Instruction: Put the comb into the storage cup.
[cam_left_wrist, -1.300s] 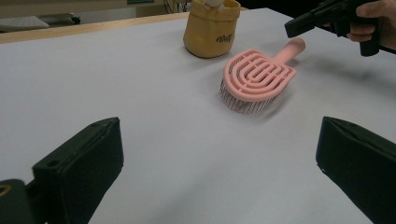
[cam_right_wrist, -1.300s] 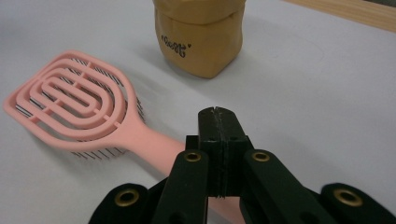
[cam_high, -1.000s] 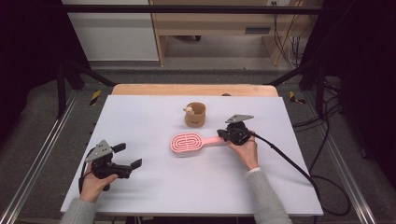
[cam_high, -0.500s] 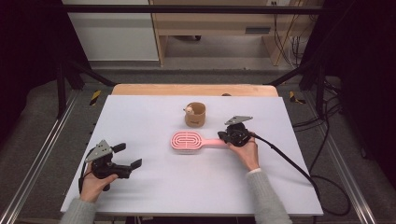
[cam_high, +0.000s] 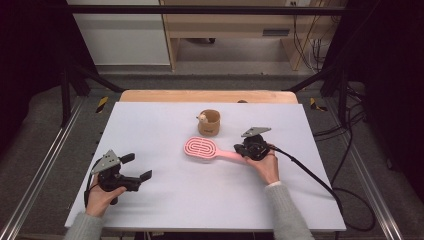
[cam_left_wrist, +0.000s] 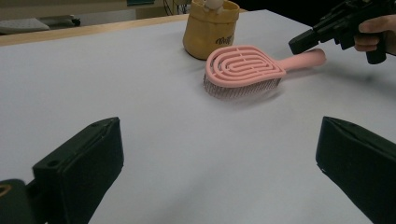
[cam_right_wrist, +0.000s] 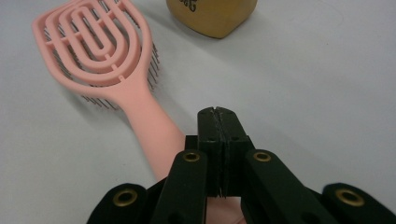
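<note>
A pink hairbrush (cam_high: 201, 148) lies bristles-down in the middle of the white table (cam_high: 165, 200), its handle pointing right. My right gripper (cam_high: 240, 150) sits over the handle end with its jaws pressed together; in the right gripper view the handle of the hairbrush (cam_right_wrist: 149, 116) passes under and left of the right gripper (cam_right_wrist: 216, 112), not between the jaws. My left gripper (cam_high: 137, 166) rests open near the front left, far from the brush. From the left gripper (cam_left_wrist: 219, 154) the hairbrush (cam_left_wrist: 243, 67) lies ahead with the right gripper (cam_left_wrist: 301, 45) beyond it.
A small tan cup (cam_high: 209, 123) with a pale figure on its rim stands just behind the brush head; the same cup (cam_left_wrist: 210, 29) (cam_right_wrist: 212, 16) appears in both gripper views. A wooden strip (cam_high: 210, 96) borders the table's far edge. Cables trail off the right side.
The brush has pivoted: its handle end swung toward the table's front while the head stayed put. The right gripper shifted slightly with it. The left gripper has not moved.
</note>
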